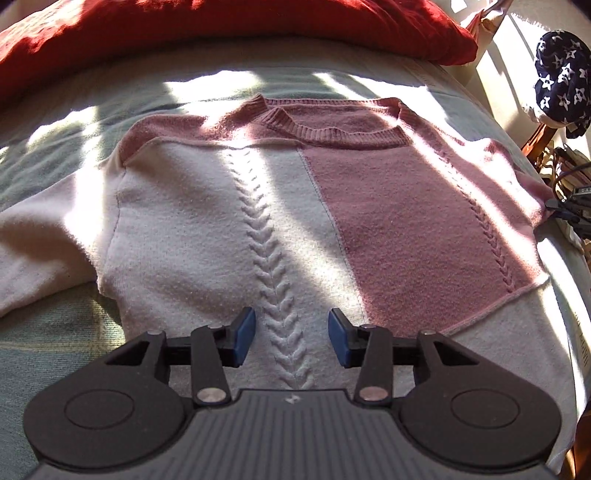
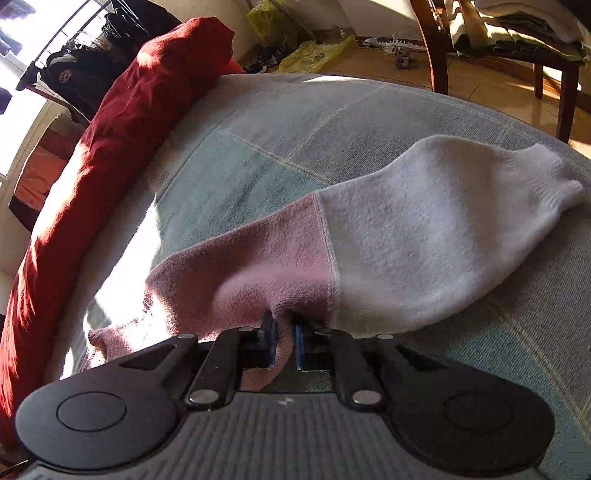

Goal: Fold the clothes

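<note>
The right hand-held gripper (image 2: 284, 341), at the lower middle of its view, has its blue pads pressed onto a pinch of the pink part of the sleeve (image 2: 369, 240), low along the sleeve's near edge just left of the seam where pink turns white; gripping there would let the whole sleeve swing over as one piece, which I judge to be the point of the hold. The sleeve runs toward the upper right of the frame, its white cuff (image 2: 557, 181) lying flat on the bed (image 2: 295, 122). The left hand-held gripper (image 1: 291, 341) hangs with its fingers spread and nothing between them, over the cable rib of the sweater (image 1: 280, 221), whose body lies face up and spread flat across the middle of the frame, neckline toward the top, perhaps ready to steady it. A red pillow (image 1: 221, 26) lines the top of the frame, clear of the sweater, so the bed around it gives room for folding.
</note>
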### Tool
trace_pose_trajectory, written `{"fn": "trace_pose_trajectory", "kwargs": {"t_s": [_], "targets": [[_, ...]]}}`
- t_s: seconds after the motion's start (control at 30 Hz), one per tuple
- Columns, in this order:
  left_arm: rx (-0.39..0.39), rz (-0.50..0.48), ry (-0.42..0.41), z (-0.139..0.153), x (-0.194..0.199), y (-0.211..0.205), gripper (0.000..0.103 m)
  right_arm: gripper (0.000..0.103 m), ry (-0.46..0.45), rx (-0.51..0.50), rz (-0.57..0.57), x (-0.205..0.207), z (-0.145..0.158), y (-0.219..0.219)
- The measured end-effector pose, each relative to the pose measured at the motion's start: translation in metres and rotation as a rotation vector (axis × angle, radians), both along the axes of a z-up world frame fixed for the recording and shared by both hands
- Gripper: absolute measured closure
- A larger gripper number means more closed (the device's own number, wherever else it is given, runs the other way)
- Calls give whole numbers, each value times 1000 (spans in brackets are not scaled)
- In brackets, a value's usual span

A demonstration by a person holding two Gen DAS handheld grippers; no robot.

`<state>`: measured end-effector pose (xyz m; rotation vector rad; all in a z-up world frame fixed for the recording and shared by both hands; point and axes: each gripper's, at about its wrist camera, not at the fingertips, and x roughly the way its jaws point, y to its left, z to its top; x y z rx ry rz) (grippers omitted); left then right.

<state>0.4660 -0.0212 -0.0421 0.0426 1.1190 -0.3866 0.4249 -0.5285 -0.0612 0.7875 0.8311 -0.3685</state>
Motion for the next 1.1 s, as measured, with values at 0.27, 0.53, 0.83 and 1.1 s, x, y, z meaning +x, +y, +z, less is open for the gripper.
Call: {"fn": "trace_pose_trajectory", "kwargs": {"t_s": [0.27,0.53,0.83,1.1], "targets": [[6,-29,-130,25,11,-9,59,62,28,-156,357,6,35,62],[41,-107,-124,5,9,-27,57,62,43,-225,717,16,5,163],[75,26,-84,13,-15,31,58,45,82,-291,687,-13,35,153],[59,-55,-125,-8,-16,-2,52,25,101,-462,904,12,-2,258]]}}
